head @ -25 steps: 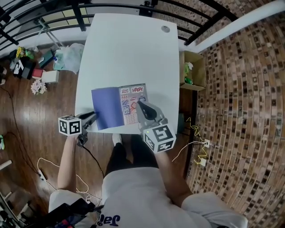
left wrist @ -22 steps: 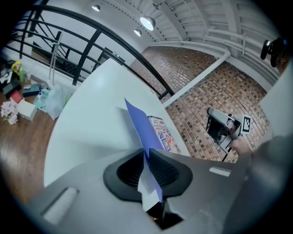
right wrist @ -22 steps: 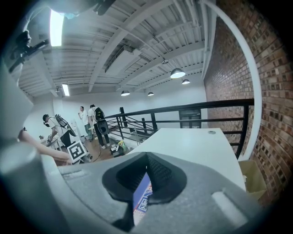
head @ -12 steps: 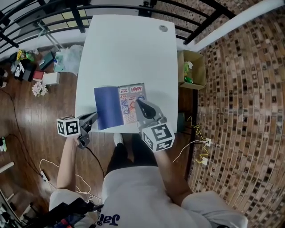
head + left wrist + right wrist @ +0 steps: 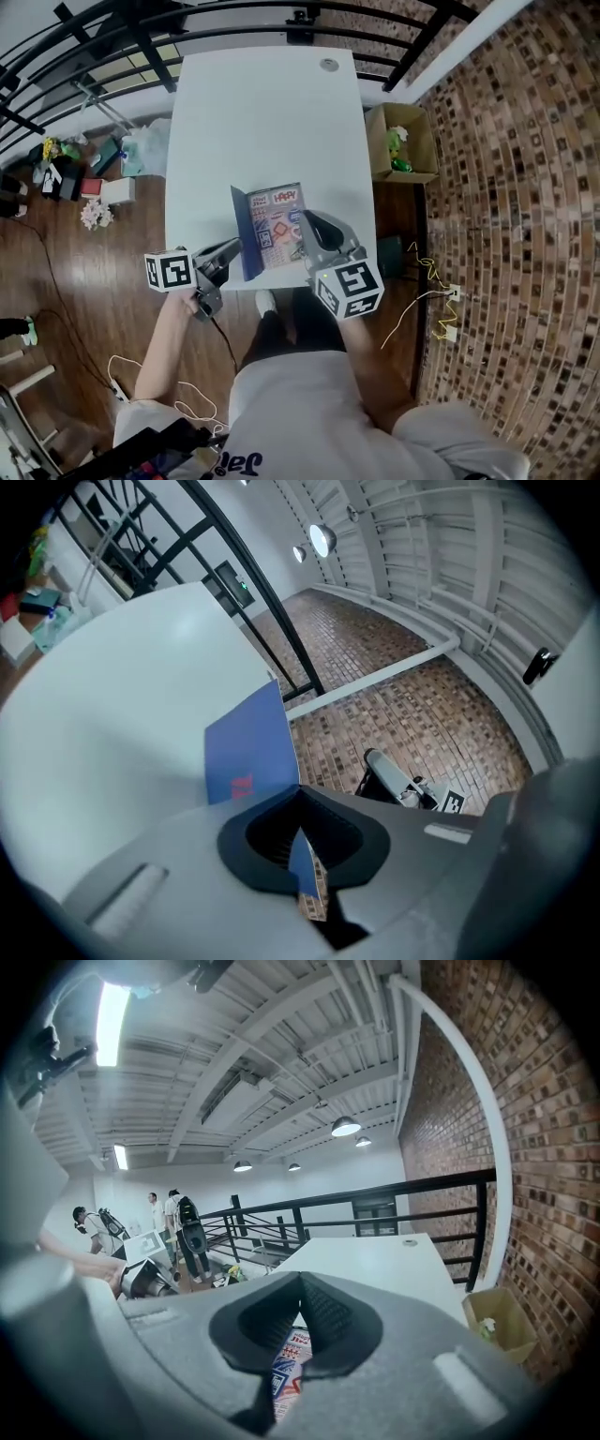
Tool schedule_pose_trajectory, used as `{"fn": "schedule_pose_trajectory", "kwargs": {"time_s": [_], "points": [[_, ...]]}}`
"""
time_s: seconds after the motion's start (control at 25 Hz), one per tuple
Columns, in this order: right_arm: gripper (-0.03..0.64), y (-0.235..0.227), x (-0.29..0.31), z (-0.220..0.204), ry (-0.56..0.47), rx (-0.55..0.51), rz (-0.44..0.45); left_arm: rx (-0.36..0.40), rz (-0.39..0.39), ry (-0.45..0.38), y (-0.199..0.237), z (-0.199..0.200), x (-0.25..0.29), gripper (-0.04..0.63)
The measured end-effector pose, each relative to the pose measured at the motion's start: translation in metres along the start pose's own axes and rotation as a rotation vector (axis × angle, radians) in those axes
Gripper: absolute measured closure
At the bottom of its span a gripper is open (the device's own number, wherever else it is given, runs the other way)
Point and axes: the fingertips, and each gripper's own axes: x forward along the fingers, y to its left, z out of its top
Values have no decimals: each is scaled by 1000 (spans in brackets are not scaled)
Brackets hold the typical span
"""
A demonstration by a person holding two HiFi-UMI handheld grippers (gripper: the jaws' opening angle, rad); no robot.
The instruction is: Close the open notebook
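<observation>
The notebook lies near the front edge of the white table [image 5: 262, 122]. Its blue cover [image 5: 245, 232] stands almost upright over the printed page [image 5: 282, 222]. My left gripper [image 5: 234, 249] is shut on the cover's lower edge; in the left gripper view the blue cover [image 5: 248, 757] rises from between the closed jaws of the left gripper [image 5: 300, 791]. My right gripper [image 5: 310, 221] sits with its tips on the right side of the printed page, its jaws closed together. In the right gripper view, the right gripper [image 5: 300, 1279] shows the printed page [image 5: 286, 1372] below its jaws.
A cardboard box [image 5: 401, 141] with small items stands right of the table beside the brick wall. A black railing [image 5: 141, 28] runs behind the table. Bags and clutter [image 5: 84, 169] lie on the wooden floor at the left. Cables [image 5: 422, 272] trail at the right.
My left gripper closed on the flat blue cover, then rose and moved right, swinging the cover up to nearly upright. The right gripper stayed on the printed page.
</observation>
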Motion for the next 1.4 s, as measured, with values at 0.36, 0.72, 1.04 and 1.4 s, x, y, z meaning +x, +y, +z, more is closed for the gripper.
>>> {"fn": "schedule_pose_trajectory", "kwargs": {"time_s": [0.36, 0.72, 1.04, 1.4], "points": [[625, -55, -33, -8, -4, 50, -109, 15, -16, 92, -12, -9, 91, 579], [625, -90, -52, -30, 21, 95, -169, 15, 95, 149, 22, -33, 173, 578], [624, -93, -53, -40, 33, 113, -167, 18, 226, 177, 57, -48, 205, 577], [624, -88, -47, -40, 27, 114, -161, 32, 357, 211, 67, -48, 216, 569]]}}
